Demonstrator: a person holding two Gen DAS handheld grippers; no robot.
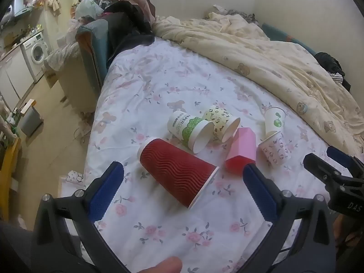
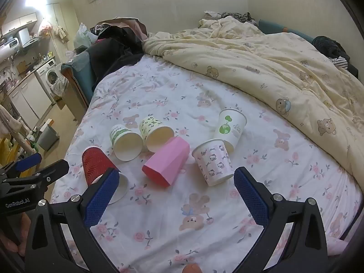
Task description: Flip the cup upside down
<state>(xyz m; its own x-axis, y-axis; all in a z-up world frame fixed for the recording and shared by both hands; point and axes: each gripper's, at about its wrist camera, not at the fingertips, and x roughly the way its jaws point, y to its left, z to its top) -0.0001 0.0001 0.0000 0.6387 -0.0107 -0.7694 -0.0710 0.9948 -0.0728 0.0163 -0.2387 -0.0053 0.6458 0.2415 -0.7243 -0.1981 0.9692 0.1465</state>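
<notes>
Several cups lie on their sides on the floral bed sheet [image 1: 159, 223]. A red ribbed cup [image 1: 177, 170] lies nearest my left gripper [image 1: 182, 188], which is open and empty just in front of it. Behind are a green-print paper cup [image 1: 190, 130], a yellow patterned cup [image 1: 221, 122], a pink faceted cup [image 1: 241, 152], a kitten-print cup [image 1: 275, 150] and a white cup with a green globe [image 1: 274, 120]. My right gripper [image 2: 177, 191] is open and empty, near the pink cup [image 2: 167, 163] and the kitten-print cup [image 2: 213, 163]. The red cup [image 2: 97, 166] lies by its left finger.
A cream bear-print duvet [image 1: 261, 52] is bunched over the far and right side of the bed. Dark clothes [image 1: 127, 22] are piled at the bed's far left corner. The bed's left edge drops to the floor, with a grey bin [image 1: 30, 120] and a washing machine [image 1: 37, 50] beyond.
</notes>
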